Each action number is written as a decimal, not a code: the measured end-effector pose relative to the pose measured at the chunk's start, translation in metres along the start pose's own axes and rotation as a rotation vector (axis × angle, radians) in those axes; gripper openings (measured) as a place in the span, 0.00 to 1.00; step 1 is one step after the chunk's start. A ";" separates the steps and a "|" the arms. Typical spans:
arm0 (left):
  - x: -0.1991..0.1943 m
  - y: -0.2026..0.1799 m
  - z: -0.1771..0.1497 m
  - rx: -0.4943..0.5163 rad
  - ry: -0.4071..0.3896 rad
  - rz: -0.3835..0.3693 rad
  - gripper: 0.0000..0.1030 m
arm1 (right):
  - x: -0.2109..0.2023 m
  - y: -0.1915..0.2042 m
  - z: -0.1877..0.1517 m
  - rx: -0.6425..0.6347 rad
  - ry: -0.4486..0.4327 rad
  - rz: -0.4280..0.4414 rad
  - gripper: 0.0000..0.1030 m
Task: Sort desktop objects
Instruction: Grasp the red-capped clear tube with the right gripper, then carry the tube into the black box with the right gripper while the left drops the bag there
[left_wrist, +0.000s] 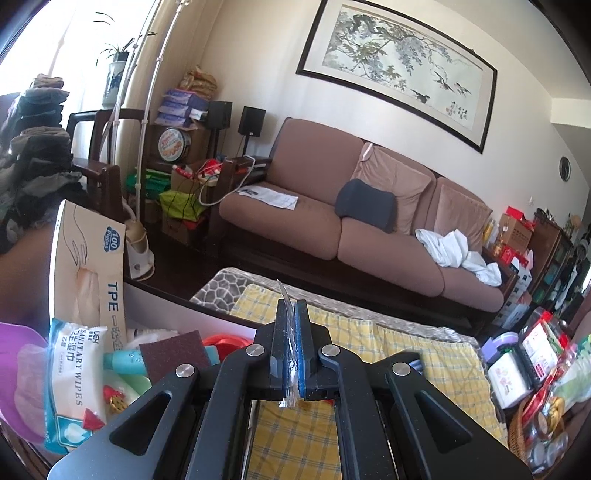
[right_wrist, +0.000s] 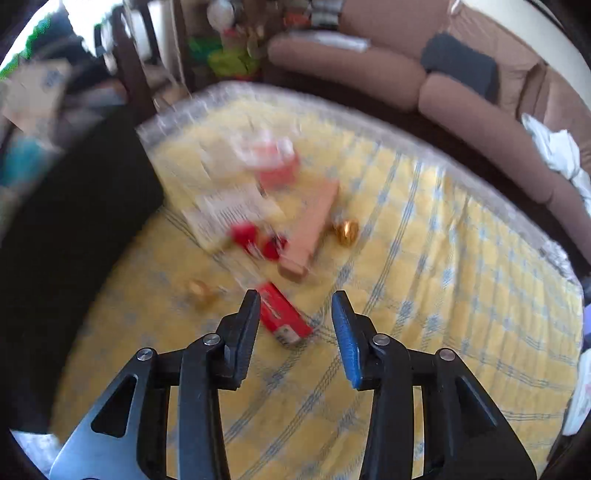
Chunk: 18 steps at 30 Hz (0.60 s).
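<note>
On the yellow checked cloth (right_wrist: 424, 229) that covers the surface, the right wrist view shows a loose cluster of small things, blurred by motion: one red flat packet (right_wrist: 282, 314), one long pinkish bar (right_wrist: 312, 229), two gold round pieces, one to the right of the bar (right_wrist: 347, 230) and one off to the left (right_wrist: 199, 288), one white printed packet (right_wrist: 229, 214), and some red-and-white wrapped items behind it that are too smeared to count. The right hand-held gripper (right_wrist: 295, 306) points steeply down at the cloth with its jaws parted and nothing pressed between them; the red flat packet lies just beyond and between the tips, closer to the left finger, and whether that finger touches it cannot be told. The left hand-held gripper (left_wrist: 291, 332) is raised and aimed across the room toward the brown sofa (left_wrist: 332, 221), its jaws clenched on one thin clear plastic wrapper (left_wrist: 288, 314) that sticks out above and below the blue pads. To its left stands one open box holding sorted things: one pack of sanitary wipes (left_wrist: 70, 369), one tall glove carton (left_wrist: 88, 266), one dark red scouring pad (left_wrist: 173, 350) and one teal bottle (left_wrist: 123, 360). At the right edge a wicker basket (left_wrist: 532, 432) holds more packets.
</note>
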<state>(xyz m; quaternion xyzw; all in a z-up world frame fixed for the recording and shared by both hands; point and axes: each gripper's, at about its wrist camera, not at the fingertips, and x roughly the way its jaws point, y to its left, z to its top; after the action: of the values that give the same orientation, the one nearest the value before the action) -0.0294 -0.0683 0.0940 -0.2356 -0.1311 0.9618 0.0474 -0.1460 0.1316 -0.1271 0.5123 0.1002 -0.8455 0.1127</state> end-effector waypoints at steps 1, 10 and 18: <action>0.000 0.000 0.000 0.003 0.002 -0.001 0.02 | 0.011 -0.001 -0.002 0.009 0.016 0.043 0.38; -0.009 -0.003 0.003 0.017 -0.024 0.026 0.02 | -0.014 -0.018 0.000 0.149 -0.050 0.211 0.21; -0.025 -0.003 0.007 0.076 -0.110 0.262 0.02 | -0.154 -0.003 0.006 0.114 -0.353 0.115 0.21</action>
<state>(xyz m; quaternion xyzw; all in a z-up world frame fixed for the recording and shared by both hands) -0.0101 -0.0707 0.1115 -0.1957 -0.0649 0.9755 -0.0770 -0.0824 0.1464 0.0128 0.3664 0.0013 -0.9187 0.1473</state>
